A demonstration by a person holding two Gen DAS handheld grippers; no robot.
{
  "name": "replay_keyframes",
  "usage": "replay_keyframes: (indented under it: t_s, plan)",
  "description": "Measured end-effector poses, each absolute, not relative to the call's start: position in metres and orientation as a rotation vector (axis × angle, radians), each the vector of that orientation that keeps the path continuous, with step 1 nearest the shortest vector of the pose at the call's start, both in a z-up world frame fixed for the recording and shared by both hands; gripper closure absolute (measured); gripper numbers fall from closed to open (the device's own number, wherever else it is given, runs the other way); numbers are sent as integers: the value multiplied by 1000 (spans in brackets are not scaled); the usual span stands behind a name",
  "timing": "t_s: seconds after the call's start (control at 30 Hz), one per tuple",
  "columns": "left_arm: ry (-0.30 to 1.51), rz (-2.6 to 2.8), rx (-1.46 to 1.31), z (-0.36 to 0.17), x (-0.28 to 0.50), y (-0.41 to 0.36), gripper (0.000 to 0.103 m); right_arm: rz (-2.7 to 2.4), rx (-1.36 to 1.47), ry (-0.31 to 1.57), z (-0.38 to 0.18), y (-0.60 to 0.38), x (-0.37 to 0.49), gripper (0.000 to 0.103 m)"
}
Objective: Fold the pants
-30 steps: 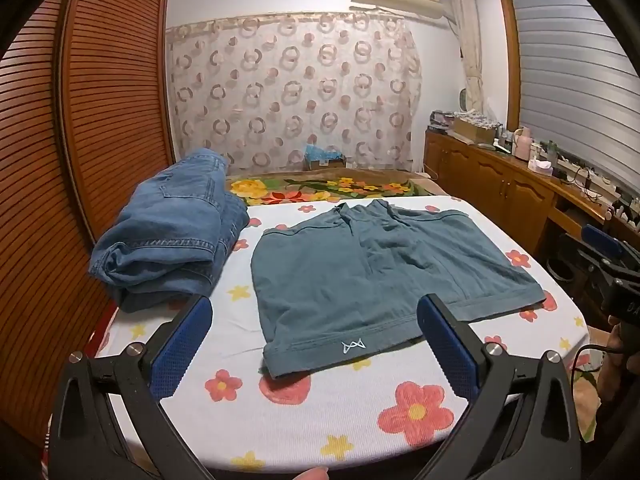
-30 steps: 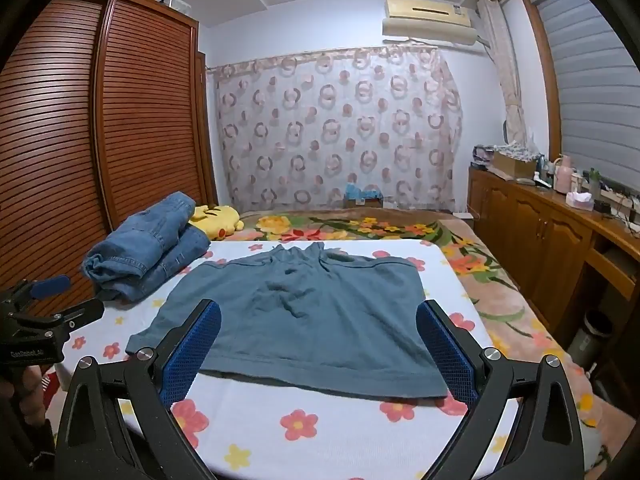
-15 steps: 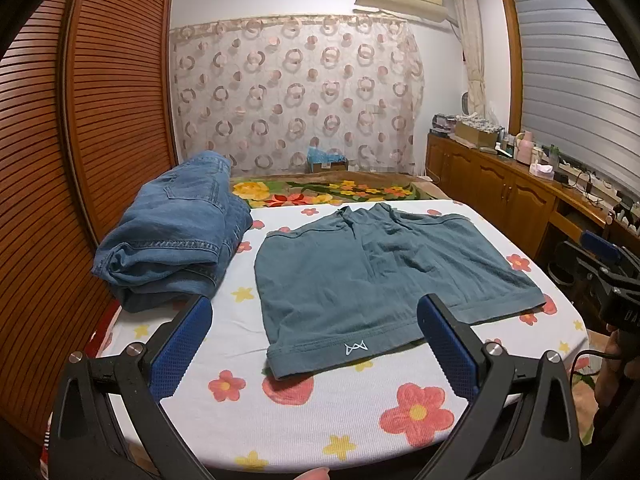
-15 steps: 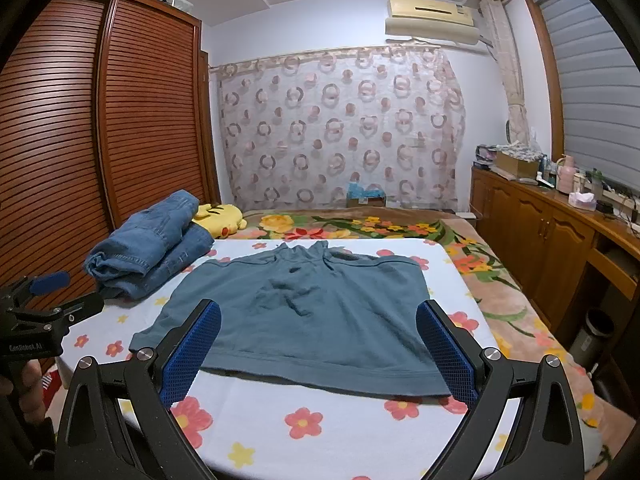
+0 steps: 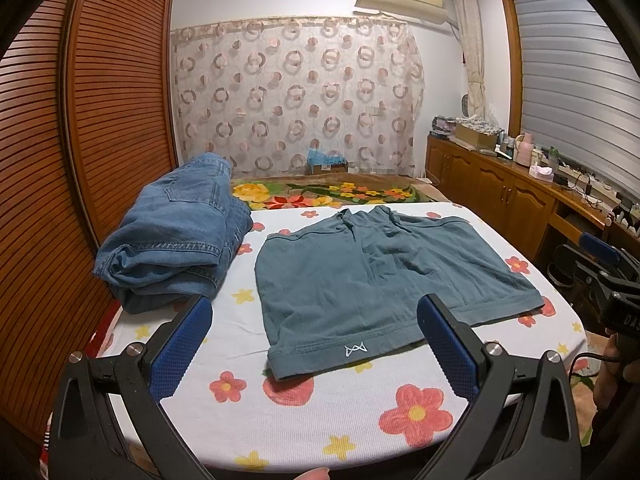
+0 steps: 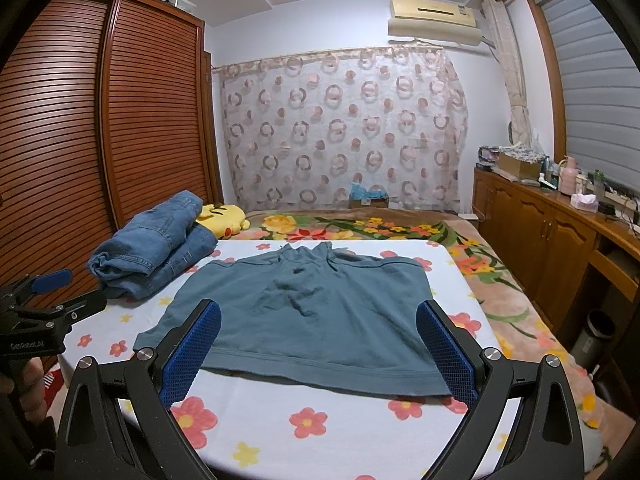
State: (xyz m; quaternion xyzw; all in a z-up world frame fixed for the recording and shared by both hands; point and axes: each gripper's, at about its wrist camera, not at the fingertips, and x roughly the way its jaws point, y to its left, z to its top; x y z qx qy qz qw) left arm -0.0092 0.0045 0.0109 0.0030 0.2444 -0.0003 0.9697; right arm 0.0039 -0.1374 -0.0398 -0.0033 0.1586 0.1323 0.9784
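Teal shorts [image 5: 372, 276] lie flat on the flowered white cloth [image 5: 312, 424], waistband far, hems near; they also show in the right wrist view [image 6: 312, 312]. My left gripper [image 5: 316, 344] is open and empty, held above the near edge in front of the left hem. My right gripper [image 6: 318, 350] is open and empty, held in front of the right hem. Each gripper appears at the edge of the other's view, the right one [image 5: 600, 256] and the left one [image 6: 44, 292].
Folded blue jeans [image 5: 176, 236] lie at the cloth's left, beside a slatted wooden wardrobe [image 5: 80, 140]. A yellow plush toy [image 6: 222, 216] lies behind them. A wooden cabinet [image 6: 540, 232] with clutter runs along the right. A floral blanket [image 5: 320, 196] lies beyond the cloth.
Both grippers have risen and drawn back slightly, so the shorts sit a little lower and farther in view. The jaws stay open. The shorts have not moved.
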Motion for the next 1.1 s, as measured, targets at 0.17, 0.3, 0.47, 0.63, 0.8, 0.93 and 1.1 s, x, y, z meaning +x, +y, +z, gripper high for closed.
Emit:
replay_keyframes:
  t_s: [0.17, 0.3, 0.47, 0.63, 0.8, 0.93, 1.1]
  plan:
    - [493, -1, 5, 8, -7, 6, 1, 269, -8, 318, -40, -137, 4, 4]
    - [492, 0, 4, 8, -7, 6, 1, 268, -8, 317, -39, -137, 4, 4]
    - [491, 0, 4, 8, -7, 6, 1, 268, -8, 318, -39, -137, 4, 4]
    - [492, -1, 3, 7, -7, 6, 1, 269, -8, 317, -39, -137, 4, 4]
    - [490, -1, 3, 8, -8, 6, 1, 269, -8, 317, -39, -137, 4, 4]
    - [490, 1, 3, 7, -7, 6, 1, 268, -10, 316, -39, -137, 4, 4]
    - [490, -1, 3, 8, -7, 6, 1, 268, -8, 317, -39, -137, 4, 4]
